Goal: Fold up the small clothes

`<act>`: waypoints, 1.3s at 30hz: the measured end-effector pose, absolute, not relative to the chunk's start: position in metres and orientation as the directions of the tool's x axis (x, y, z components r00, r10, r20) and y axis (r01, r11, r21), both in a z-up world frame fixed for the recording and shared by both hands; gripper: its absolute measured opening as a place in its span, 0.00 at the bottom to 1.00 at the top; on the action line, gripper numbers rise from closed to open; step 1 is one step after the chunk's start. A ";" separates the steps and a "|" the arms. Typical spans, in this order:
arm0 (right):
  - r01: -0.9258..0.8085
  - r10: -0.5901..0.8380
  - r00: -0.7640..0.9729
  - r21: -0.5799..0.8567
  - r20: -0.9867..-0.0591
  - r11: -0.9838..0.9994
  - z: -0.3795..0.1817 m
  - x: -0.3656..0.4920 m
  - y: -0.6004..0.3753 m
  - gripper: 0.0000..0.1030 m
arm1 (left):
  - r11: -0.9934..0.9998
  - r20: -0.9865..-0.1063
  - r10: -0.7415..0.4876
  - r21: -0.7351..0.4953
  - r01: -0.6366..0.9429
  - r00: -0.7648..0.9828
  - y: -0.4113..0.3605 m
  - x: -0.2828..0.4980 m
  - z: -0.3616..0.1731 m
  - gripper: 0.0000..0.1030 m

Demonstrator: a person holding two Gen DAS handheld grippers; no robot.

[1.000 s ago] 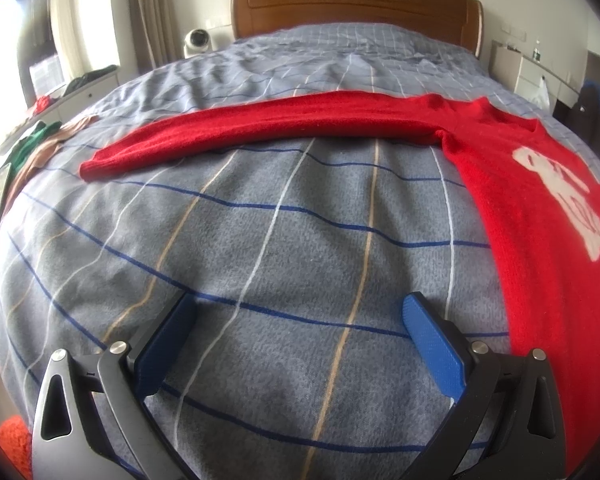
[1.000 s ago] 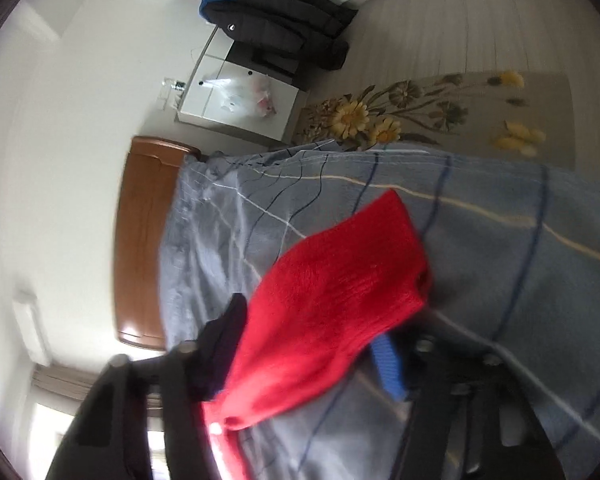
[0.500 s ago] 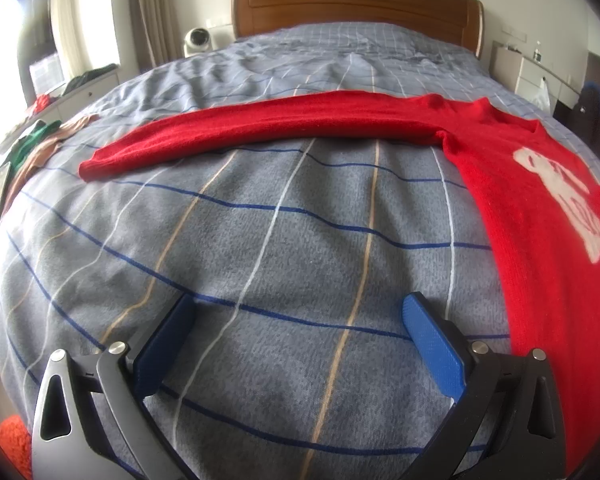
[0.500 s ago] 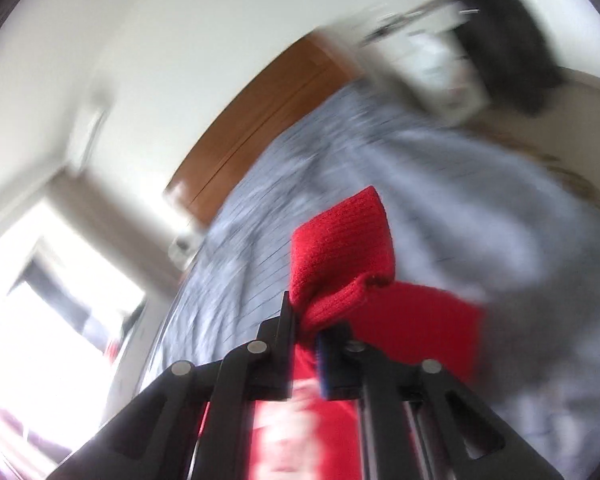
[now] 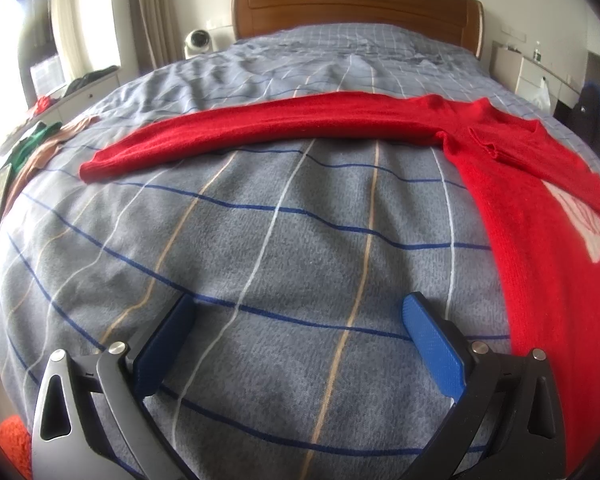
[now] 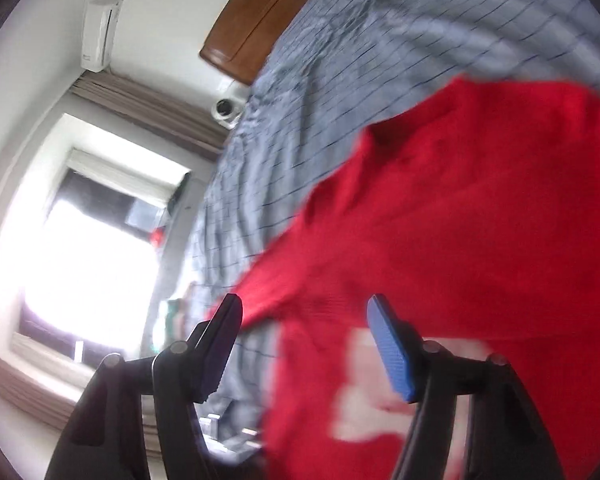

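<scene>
Left wrist view: one red sweater (image 5: 532,216) spread on the bed (image 5: 260,240), left gripper (image 5: 296,332) open above bare cover.
One long sleeve lies stretched straight across the grey checked bedding toward the left; the body with its white motif runs down the right edge. A second sleeve is now folded over the chest, its cuff near the collar, where a second ago the chest lay bare. The two blue-padded jaws stand wide apart with nothing between them, unmoved. One wooden headboard (image 5: 356,4) stands at the far end. Right wrist view, blurred: the right gripper (image 6: 304,332) hangs over the same red sweater (image 6: 480,220); its jaws have just been opening, wide apart now, free of the cuff they pinched half a second ago, gripping nothing. One window (image 6: 88,240) glares at the left.
</scene>
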State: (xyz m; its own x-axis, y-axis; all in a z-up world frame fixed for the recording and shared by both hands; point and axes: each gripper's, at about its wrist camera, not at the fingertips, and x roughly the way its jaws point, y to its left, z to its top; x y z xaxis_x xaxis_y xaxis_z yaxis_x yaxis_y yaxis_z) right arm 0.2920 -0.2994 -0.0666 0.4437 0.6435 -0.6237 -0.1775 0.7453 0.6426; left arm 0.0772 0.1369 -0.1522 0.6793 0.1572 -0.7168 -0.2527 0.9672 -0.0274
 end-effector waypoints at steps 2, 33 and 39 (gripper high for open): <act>-0.162 0.557 0.494 0.558 -0.668 0.814 -0.068 0.277 -0.334 0.64 | 0.967 -0.716 0.157 -0.028 -0.253 0.680 0.137 0.077 -0.152 1.00; 0.036 0.196 0.791 0.364 -0.580 0.931 -0.135 0.162 -0.505 0.73 | 0.965 -0.695 0.176 -0.017 -0.260 0.698 0.134 0.075 -0.154 1.00; 0.035 0.197 0.792 0.364 -0.578 0.931 -0.135 0.161 -0.505 0.73 | 0.968 -0.714 0.160 -0.022 -0.250 0.682 0.138 0.078 -0.151 1.00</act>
